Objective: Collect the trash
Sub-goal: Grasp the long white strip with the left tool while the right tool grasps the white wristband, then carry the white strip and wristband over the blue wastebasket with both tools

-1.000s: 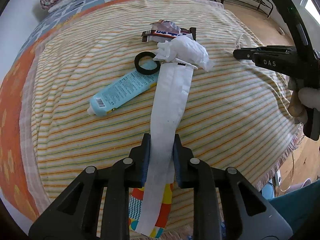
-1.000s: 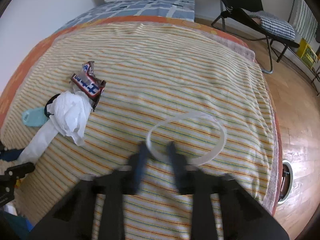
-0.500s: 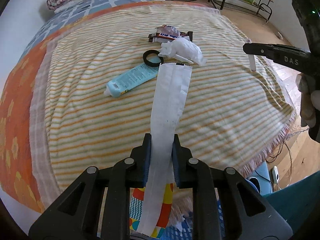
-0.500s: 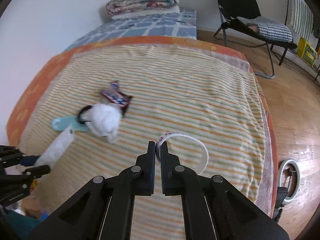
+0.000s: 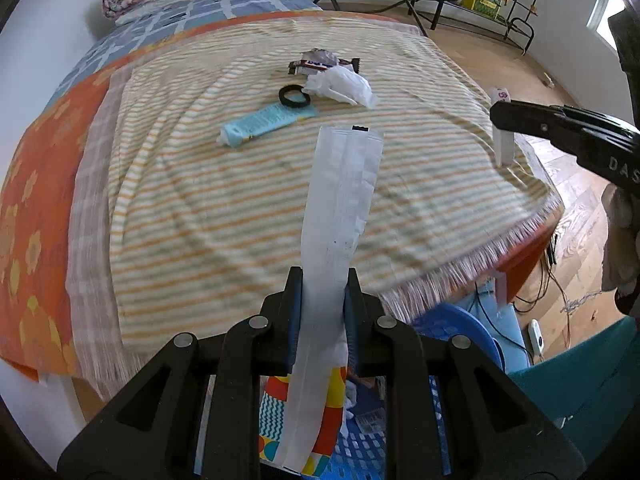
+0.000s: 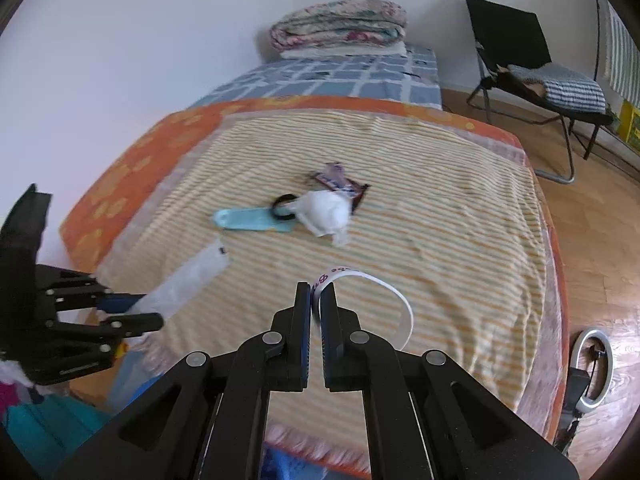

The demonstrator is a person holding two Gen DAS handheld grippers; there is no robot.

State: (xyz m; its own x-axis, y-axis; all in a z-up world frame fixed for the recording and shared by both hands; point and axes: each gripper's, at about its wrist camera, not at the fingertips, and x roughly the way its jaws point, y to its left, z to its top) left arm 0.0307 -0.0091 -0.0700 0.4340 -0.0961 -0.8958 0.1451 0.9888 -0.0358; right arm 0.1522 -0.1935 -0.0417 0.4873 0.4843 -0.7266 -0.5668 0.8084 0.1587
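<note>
My left gripper (image 5: 320, 280) is shut on a long white wrapper (image 5: 340, 200) and holds it above the near edge of the striped bed cover (image 5: 200, 220). My right gripper (image 6: 316, 292) is shut on a white plastic strip loop (image 6: 384, 284), lifted off the bed. On the bed lie a crumpled white tissue (image 6: 326, 212), a candy bar wrapper (image 6: 340, 184), a black ring (image 6: 282, 208) and a light blue tube (image 6: 252, 219). The right gripper shows at the right of the left wrist view (image 5: 500, 114); the left gripper shows at the left of the right wrist view (image 6: 132, 312).
A blue basket (image 5: 452, 320) sits on the floor below the bed's near edge. Folded blankets (image 6: 340, 24) lie at the head of the bed. A black folding chair (image 6: 520, 52) stands on the wooden floor to the right. A ring light (image 6: 596, 376) lies on the floor.
Both grippers have pulled back from the bed toward its near edge. The right gripper closed on the white strip and lifted it. The left gripper kept the white wrapper.
</note>
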